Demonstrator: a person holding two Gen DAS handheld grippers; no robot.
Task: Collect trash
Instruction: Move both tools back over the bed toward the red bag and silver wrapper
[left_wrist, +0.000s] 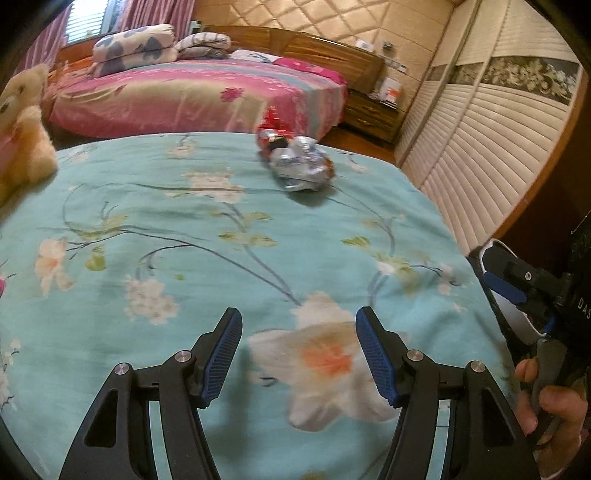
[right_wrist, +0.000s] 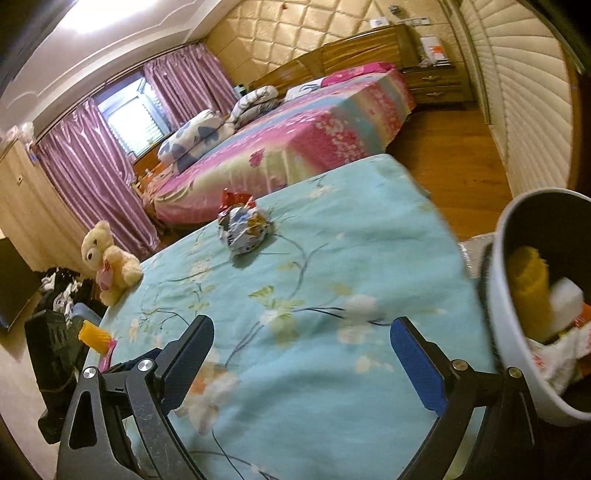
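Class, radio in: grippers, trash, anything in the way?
Both hand-held grippers, left and right, open, empty. Crumpled wrapper ahead on bedspread. Path clear.

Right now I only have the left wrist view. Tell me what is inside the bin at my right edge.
Observer: The bin already holds a yellow roll, a white block and crumpled white paper.
Operator: Report the right tongs.
Observer: The right tongs are open with nothing between them; the bin sits just outside their right finger.
Operator: Check below the teddy bear.
Observer: Below the teddy bear, off the bed, sits a yellow ribbed object.
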